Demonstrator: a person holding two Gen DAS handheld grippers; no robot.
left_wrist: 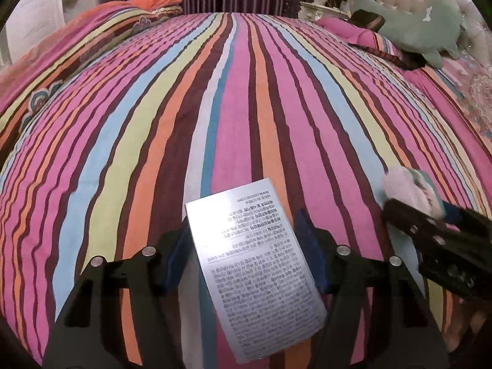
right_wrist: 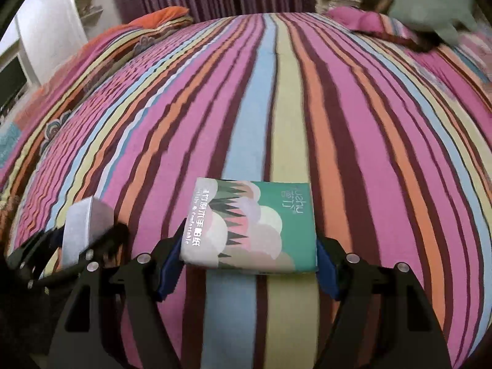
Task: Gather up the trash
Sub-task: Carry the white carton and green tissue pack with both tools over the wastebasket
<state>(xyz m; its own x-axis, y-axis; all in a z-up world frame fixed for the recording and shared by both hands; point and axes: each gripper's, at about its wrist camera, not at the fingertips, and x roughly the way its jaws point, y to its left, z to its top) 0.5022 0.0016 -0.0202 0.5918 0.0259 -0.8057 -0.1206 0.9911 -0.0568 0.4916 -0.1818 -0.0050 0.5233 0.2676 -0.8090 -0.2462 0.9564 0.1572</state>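
Over the striped bed point(left_wrist: 246, 98), left gripper point(left_wrist: 246, 246) is clamped on a silver printed box point(left_wrist: 255, 264), right gripper point(right_wrist: 249, 255) squeezes a green tissue pack point(right_wrist: 255, 224), both lifted clear, probably for carrying to a bin.

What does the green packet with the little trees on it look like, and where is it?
The green packet is a soft, flat, plastic-wrapped tissue pack printed with pale clouds, dark pointed trees and white lettering. It sits level and looks full, clamped at both ends between the right gripper and its blue pads, above the striped bedspread.
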